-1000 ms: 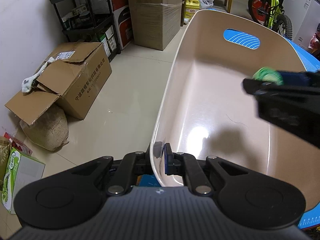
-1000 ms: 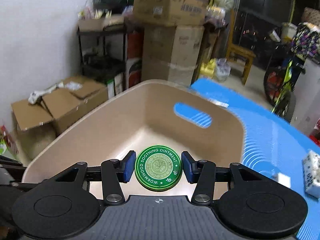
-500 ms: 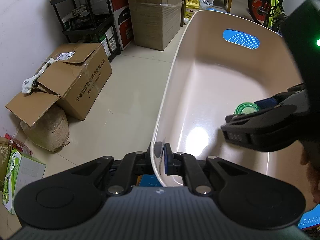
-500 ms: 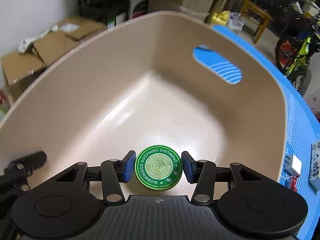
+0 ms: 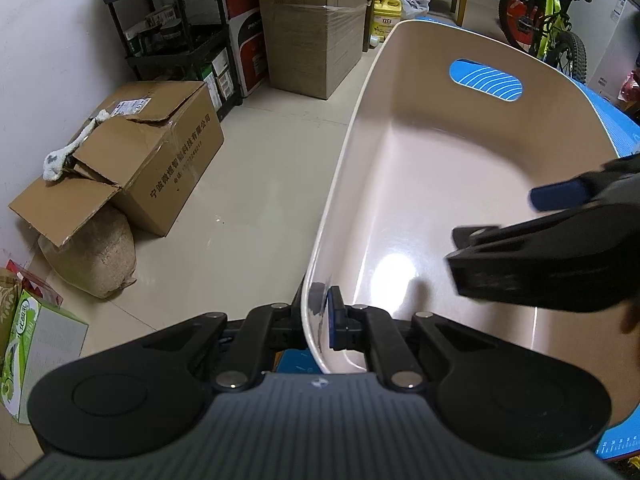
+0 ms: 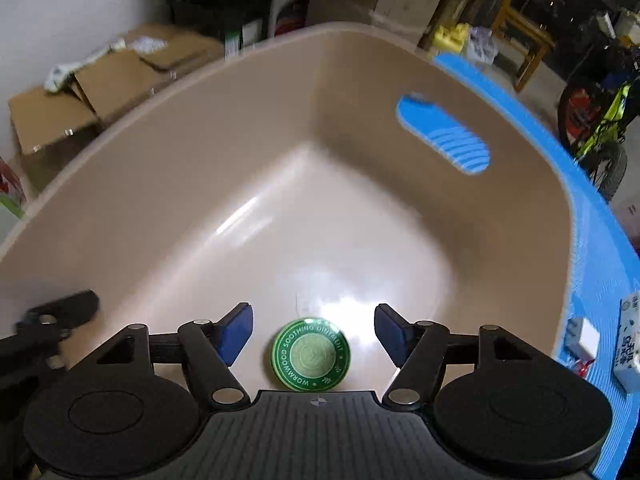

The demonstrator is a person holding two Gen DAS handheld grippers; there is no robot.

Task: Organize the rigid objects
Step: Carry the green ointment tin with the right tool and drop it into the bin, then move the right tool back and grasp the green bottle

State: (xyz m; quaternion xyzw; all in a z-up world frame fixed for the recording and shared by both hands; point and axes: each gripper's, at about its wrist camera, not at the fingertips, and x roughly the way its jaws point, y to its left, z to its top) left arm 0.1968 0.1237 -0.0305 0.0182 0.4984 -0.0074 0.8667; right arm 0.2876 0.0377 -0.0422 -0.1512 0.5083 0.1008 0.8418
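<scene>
A beige plastic basin (image 5: 460,168) with a blue-backed handle slot sits on a blue mat. My left gripper (image 5: 316,316) is shut on the basin's near rim. My right gripper (image 6: 314,332) is open inside the basin. A round green ointment tin (image 6: 310,354) lies between and below its fingers, free of the pads, over the basin floor (image 6: 320,240). The right gripper also shows in the left wrist view (image 5: 560,236), where the tin is hidden behind it.
Small white boxes (image 6: 628,340) lie on the blue mat (image 6: 600,248) right of the basin. On the floor to the left are an open cardboard box (image 5: 132,160), a sack (image 5: 92,252), a black shelf (image 5: 180,40) and stacked cartons (image 5: 312,20). A bicycle (image 5: 552,20) stands behind.
My right gripper moved down into the basin, then opened and let go of the green tin, which now lies loose below the fingers. My left gripper kept its hold on the rim.
</scene>
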